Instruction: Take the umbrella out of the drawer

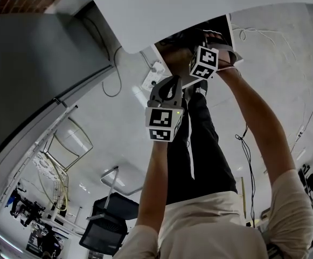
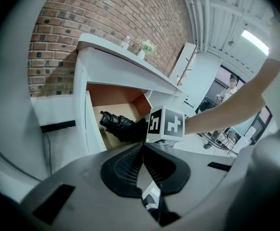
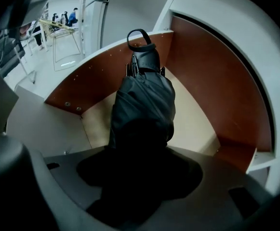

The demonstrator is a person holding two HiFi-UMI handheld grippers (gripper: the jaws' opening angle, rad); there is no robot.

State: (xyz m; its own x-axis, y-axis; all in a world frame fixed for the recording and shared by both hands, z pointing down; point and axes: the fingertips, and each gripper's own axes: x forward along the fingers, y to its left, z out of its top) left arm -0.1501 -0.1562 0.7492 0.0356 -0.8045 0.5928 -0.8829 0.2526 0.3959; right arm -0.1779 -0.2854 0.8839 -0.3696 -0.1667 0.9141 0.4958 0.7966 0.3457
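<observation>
A folded black umbrella [image 3: 142, 100] with a wrist strap lies in the open drawer [image 3: 207, 81], a brown-walled box with a pale floor. My right gripper [image 3: 140, 143] reaches down into the drawer and is shut on the umbrella's near end; its pads are lost in shadow. In the left gripper view the umbrella [image 2: 115, 124] sticks out leftward past the right gripper's marker cube [image 2: 166, 124], over the drawer [image 2: 125, 97]. My left gripper [image 2: 143, 146] is shut and empty, held back outside the drawer. In the head view the left gripper [image 1: 172, 82] hangs just short of the drawer [image 1: 221, 26].
The drawer belongs to a white desk [image 2: 120, 64] against a brick wall [image 2: 106, 13], with a small vase [image 2: 148, 46] on top. A power strip [image 1: 153, 74] and cables [image 1: 248, 155] lie on the floor. A black chair [image 1: 108, 220] stands behind me.
</observation>
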